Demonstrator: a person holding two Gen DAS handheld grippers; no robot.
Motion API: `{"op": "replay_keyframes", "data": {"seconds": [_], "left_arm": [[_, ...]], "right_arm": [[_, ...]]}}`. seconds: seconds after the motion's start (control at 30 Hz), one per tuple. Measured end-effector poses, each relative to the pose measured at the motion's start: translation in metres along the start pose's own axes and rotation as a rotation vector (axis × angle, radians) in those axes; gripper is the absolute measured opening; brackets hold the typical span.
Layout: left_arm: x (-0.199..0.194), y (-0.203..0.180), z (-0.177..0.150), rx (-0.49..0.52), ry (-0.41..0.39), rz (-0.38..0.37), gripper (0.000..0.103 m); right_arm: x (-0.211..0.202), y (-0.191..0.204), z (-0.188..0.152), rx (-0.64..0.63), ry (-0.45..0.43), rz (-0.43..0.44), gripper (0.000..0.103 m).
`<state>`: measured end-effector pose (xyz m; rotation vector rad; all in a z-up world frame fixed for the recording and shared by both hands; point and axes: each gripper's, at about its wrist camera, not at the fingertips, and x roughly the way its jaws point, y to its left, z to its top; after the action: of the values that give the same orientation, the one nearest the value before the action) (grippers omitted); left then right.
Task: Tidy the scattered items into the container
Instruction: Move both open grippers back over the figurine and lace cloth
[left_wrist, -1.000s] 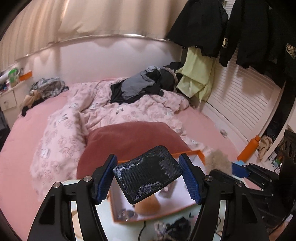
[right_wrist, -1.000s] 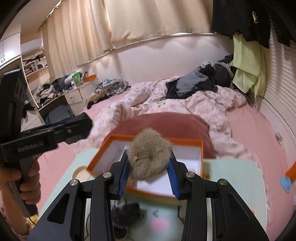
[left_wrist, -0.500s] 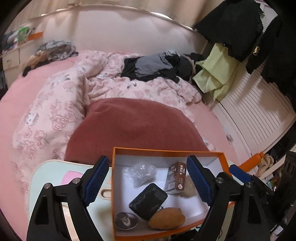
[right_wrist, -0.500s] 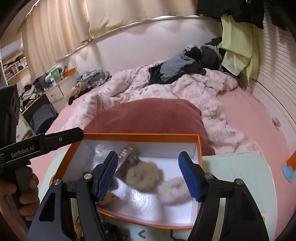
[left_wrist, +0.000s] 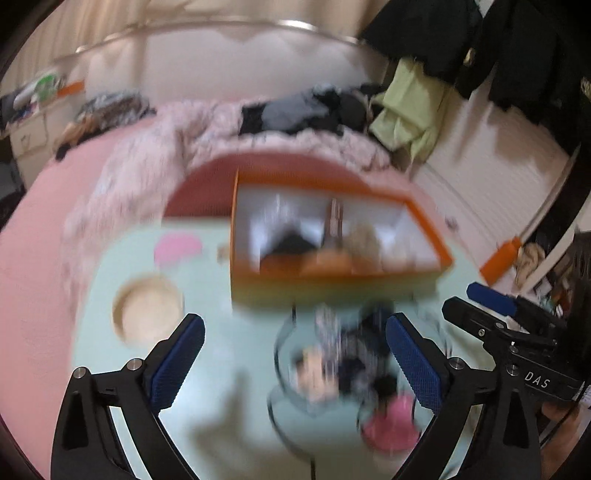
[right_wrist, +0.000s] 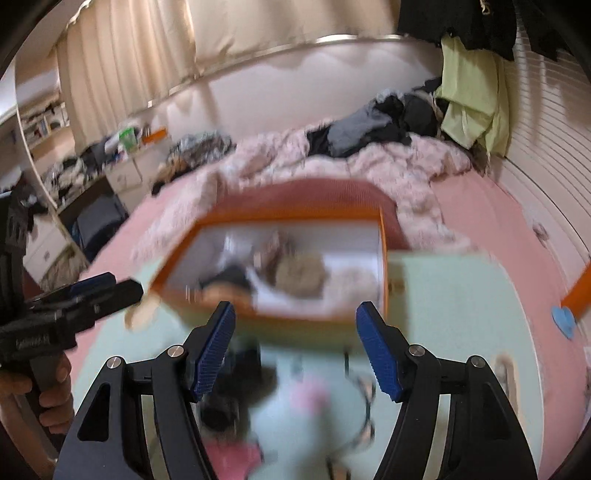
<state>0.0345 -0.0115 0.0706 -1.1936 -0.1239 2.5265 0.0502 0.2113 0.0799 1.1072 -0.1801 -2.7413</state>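
Both views are motion-blurred. An orange box (left_wrist: 369, 273) with a white inside stands at the far side of a pale green table (left_wrist: 221, 387); it also shows in the right wrist view (right_wrist: 280, 314). Inside lie a black pouch (left_wrist: 291, 243), a tan fluffy ball (right_wrist: 301, 275), a brown lump and a small carton. My left gripper (left_wrist: 295, 365) is open and empty, held above the table short of the box. My right gripper (right_wrist: 295, 350) is open and empty, just in front of the box. A blurred heap of dark, patterned and pink items (left_wrist: 354, 365) lies under both grippers.
A tan round dish (left_wrist: 147, 314) sits on the table's left. A dark red cushion (right_wrist: 306, 195) and a pink bed with a floral quilt (right_wrist: 388, 170) lie behind the box. An orange bottle (left_wrist: 500, 258) stands at the right. Clothes hang on the right wall.
Both grippers have pulled back and up from the box, staying open and empty. The black pouch and the fluffy ball, held a second ago, now lie in the box.
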Motion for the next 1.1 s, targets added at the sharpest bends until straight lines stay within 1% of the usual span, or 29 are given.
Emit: {"op": "replay_keyframes", "data": {"seconds": [0.07,0.1,0.13,0.2,0.3,0.33,0.37,0.4,0.43,0.47,0.53,1.1], "left_arm": [[0.005,-0.002,-0.026,-0.029,0.058,-0.026,0.099],[0.009,-0.005,-0.037,-0.030,0.083,-0.027,0.099],[0.012,-0.007,-0.047,-0.027,0.098,-0.008,0.099],[0.015,-0.009,-0.060,-0.002,0.100,0.040,0.099],[0.016,-0.012,-0.064,0.049,0.085,0.085,0.099],[0.017,-0.012,-0.065,0.067,0.083,0.103,0.103],[0.019,-0.013,-0.068,0.095,0.080,0.139,0.103],[0.021,-0.014,-0.070,0.123,0.071,0.179,0.103],[0.021,-0.015,-0.073,0.137,0.050,0.193,0.103],[0.020,-0.014,-0.075,0.132,0.037,0.185,0.103],[0.018,-0.013,-0.076,0.130,0.028,0.187,0.103],[0.018,-0.011,-0.079,0.130,0.022,0.189,0.103]], "right_arm": [[0.000,0.004,-0.019,-0.029,0.047,-0.012,0.068],[0.000,0.007,-0.029,-0.044,0.070,-0.022,0.068],[0.000,0.009,-0.038,-0.049,0.087,-0.027,0.068],[0.000,0.013,-0.055,-0.053,0.114,-0.032,0.068],[0.002,0.015,-0.070,-0.051,0.144,-0.068,0.068],[0.006,0.016,-0.075,-0.053,0.164,-0.086,0.068],[0.008,0.016,-0.080,-0.058,0.172,-0.105,0.071],[0.008,0.016,-0.085,-0.073,0.160,-0.137,0.075],[0.008,0.017,-0.089,-0.083,0.142,-0.163,0.086],[0.007,0.017,-0.092,-0.079,0.129,-0.168,0.092],[0.007,0.016,-0.093,-0.076,0.120,-0.175,0.095],[0.005,0.015,-0.095,-0.074,0.114,-0.175,0.098]]}}
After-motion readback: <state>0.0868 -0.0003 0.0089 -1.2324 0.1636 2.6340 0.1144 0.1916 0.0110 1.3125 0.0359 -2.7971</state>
